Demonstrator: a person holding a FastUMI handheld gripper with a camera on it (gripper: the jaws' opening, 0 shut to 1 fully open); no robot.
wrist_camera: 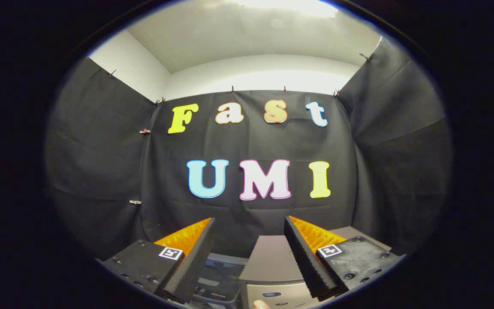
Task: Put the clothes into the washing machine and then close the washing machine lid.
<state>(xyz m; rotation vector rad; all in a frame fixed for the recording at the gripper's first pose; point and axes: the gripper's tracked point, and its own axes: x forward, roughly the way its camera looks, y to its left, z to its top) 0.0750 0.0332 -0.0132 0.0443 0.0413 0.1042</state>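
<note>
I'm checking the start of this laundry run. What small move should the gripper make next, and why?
Probably tilt downward toward the washing machine. The gripper is open with nothing between its fingers, and it points at the booth wall; the machine's top sits low, just beneath the fingers, and I can't pick out any clothes here.

The claw (249,223) hangs agape above the washing machine (272,274) — booth wall (251,141) beyond.

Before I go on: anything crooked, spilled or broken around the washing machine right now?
Nothing stands out. The gripper is open with nothing between its fingers, held above the grey washing machine, whose top and control panel look intact. No spill or damage is visible. The black cloth wall beyond hangs with only ordinary creases.
</note>
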